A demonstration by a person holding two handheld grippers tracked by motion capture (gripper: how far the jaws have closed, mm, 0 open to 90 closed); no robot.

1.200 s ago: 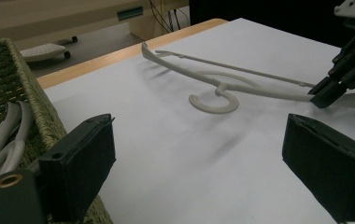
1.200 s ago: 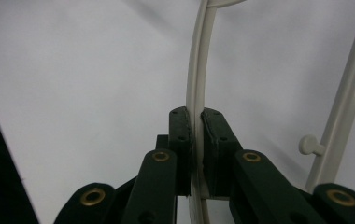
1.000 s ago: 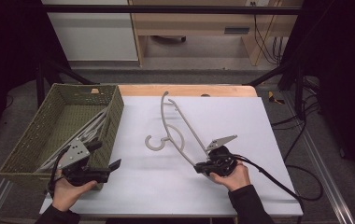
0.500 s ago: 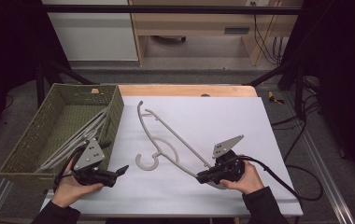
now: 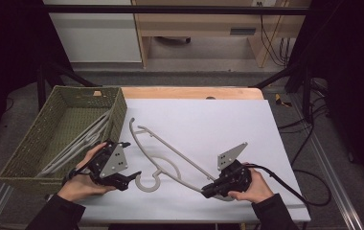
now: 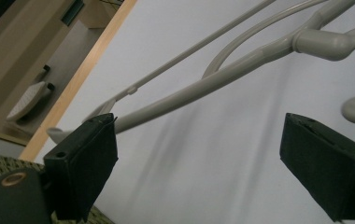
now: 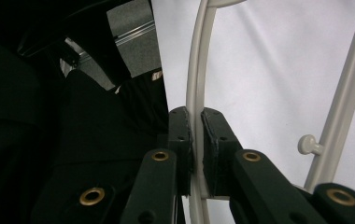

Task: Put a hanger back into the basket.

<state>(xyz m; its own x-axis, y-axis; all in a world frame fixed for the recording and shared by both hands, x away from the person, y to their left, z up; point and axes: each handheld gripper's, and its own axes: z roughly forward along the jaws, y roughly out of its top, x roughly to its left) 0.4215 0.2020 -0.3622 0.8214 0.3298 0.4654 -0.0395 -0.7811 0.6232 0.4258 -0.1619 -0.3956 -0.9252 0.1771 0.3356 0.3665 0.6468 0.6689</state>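
Lying flat on the white counter (image 5: 228, 120): a long grey plastic clothes hanger (image 5: 170, 153), hook end at about 7 o'clock of the counter, far tip toward 10 o'clock beside the green woven basket (image 5: 36, 139). More grey hangers (image 5: 82, 141) resting inside that basket.

Right gripper (image 5: 210, 190) at 5 o'clock, fingers (image 7: 213, 149) squeezed tight on one thin arm of the hanger. Left gripper (image 5: 133, 178) at 7 o'clock, just beside the hook, fingers (image 6: 84, 163) spread wide with nothing between them.

Probably light and stiff, this hanger, but long, so likely to swing or twist when held at one end only. Smooth plastic, maybe slippery. Better to take hold with the second gripper too, near the hook or the thick middle bar, well apart from the first grip.

Hard to tell: how many hangers sit in the basket, since the near wall hides part of them. Hanger end under the right gripper covered by the hand. Hook cut off at the edge of the left gripper view, and the hanger top cut off in the right gripper view.
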